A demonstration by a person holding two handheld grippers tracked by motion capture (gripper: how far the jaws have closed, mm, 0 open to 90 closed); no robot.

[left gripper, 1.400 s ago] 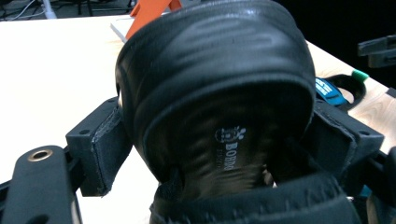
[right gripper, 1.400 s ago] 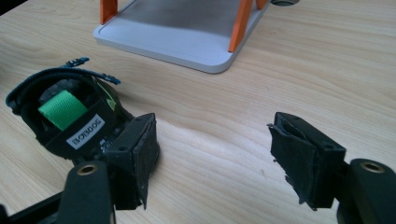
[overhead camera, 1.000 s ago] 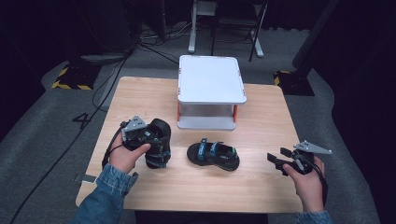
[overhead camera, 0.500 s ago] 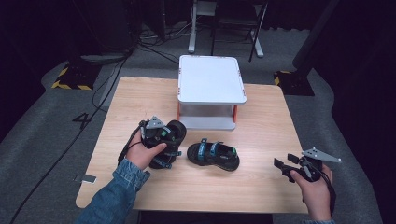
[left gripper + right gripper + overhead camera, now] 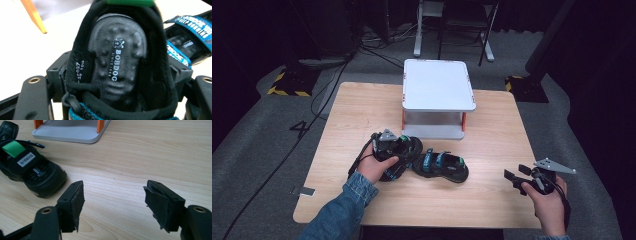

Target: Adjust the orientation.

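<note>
— High view: what's near the left gripper?
— It is clamped on a sandal, jaws just closing in; the second sandal lies just beside it, the white stand beyond.
— Anything hidden?
— The held sandal's toe, under the hand. The right gripper hangs released, well apart.
</note>
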